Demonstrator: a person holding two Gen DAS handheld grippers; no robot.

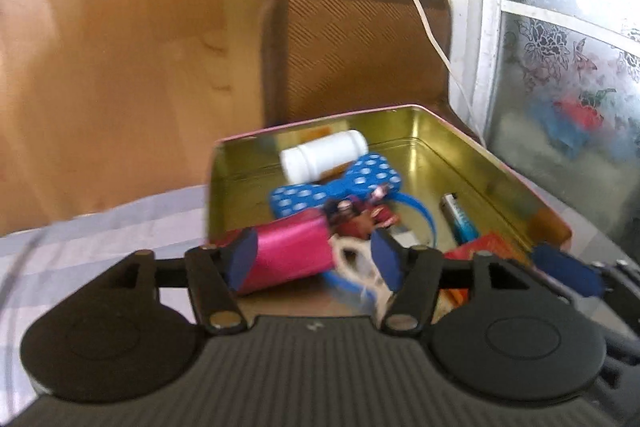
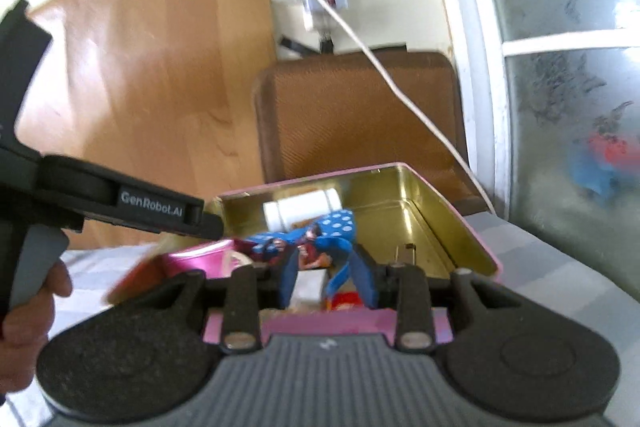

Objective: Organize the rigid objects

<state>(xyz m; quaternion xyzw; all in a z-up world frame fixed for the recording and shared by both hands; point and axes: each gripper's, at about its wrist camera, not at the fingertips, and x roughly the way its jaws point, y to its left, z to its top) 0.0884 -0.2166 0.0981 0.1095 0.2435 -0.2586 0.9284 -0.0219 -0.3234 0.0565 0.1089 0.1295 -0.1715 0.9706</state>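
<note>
An open tin [image 1: 460,131], pink outside and gold inside, holds a white bottle [image 1: 324,157], a blue polka-dot bow headband [image 1: 340,187], small dark red figures [image 1: 360,215], a blue battery-like stick [image 1: 460,223] and a red-orange packet [image 1: 484,247]. My left gripper [image 1: 314,259] is open over the near end. A shiny pink roll [image 1: 288,247] lies between its blue pads, against the left one only. My right gripper [image 2: 328,281] is open at the tin's near wall [image 2: 320,327], with a white box [image 2: 308,283] and the blue band [image 2: 340,267] seen through the gap.
The tin stands on a grey striped cloth [image 1: 100,235]. Behind it is a brown chair back [image 1: 356,47] with a white cable [image 1: 424,15] hanging across. A frosted window [image 1: 568,47] is on the right and a wooden panel [image 1: 112,47] on the left. A hand [image 2: 32,299] grips the left tool.
</note>
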